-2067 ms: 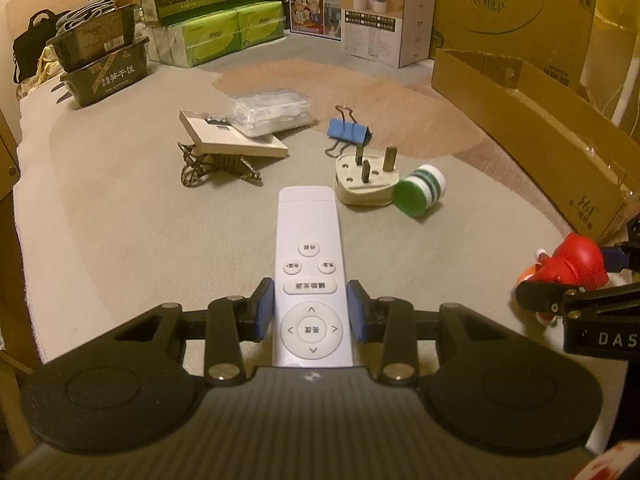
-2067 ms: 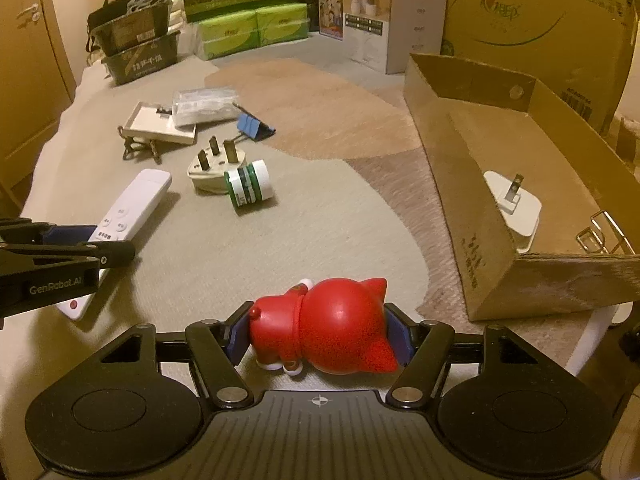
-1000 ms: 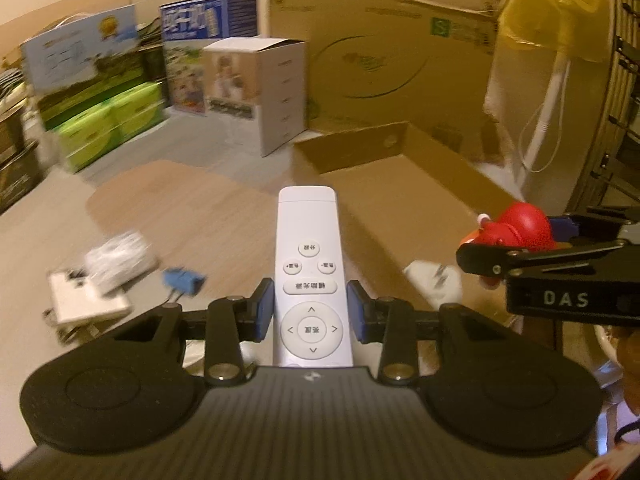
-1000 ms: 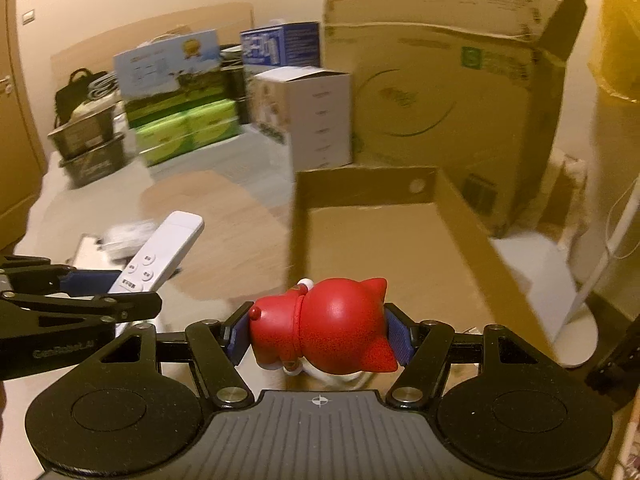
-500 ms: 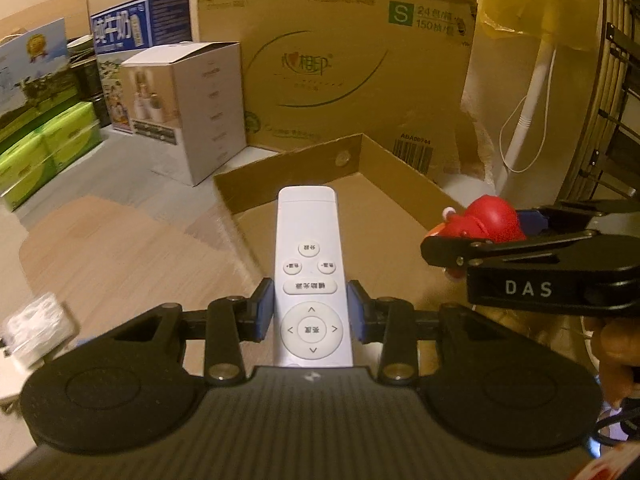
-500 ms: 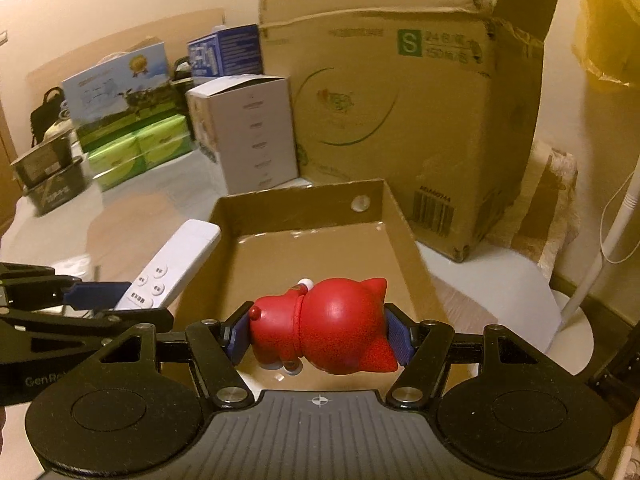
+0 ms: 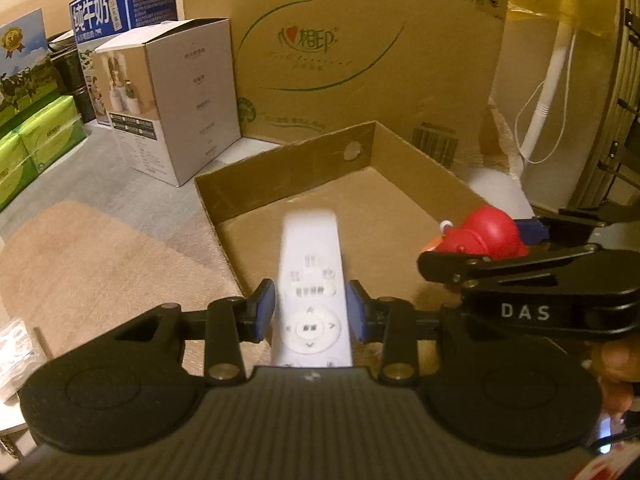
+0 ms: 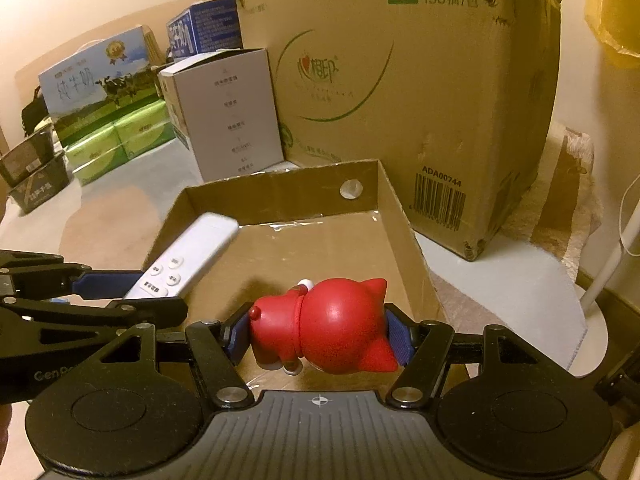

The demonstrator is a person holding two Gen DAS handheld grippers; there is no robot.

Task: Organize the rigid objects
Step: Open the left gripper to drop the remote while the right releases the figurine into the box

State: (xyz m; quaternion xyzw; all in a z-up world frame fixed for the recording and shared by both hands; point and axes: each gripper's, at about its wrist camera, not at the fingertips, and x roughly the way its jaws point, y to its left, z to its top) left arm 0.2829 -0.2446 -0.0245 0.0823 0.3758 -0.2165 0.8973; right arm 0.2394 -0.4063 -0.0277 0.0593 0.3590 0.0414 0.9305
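— While poised above the cardboard tray (image 7: 288, 168), was parting the left claw (image 7: 310, 308); saw slim gaps beside the blue pads (image 7: 265, 312), with the white remote (image 7: 310, 264) blurred between them, apparently slipping free.
— Long axis?
— Ran from 6 to 12 o'clock, straight along the claw, nose over the tray floor near the 9 o'clock wall.
— And the right claw (image 8: 320, 336)?
— Clamped on the red toy figure (image 8: 332, 328), turned sideways from 9 to 3, hung over the tray's near middle.
— Nearer hand for the next drop?
— Right, judged so: sat above bare floor at 12 o'clock; needed only to part, clear of the remote at 10 o'clock.
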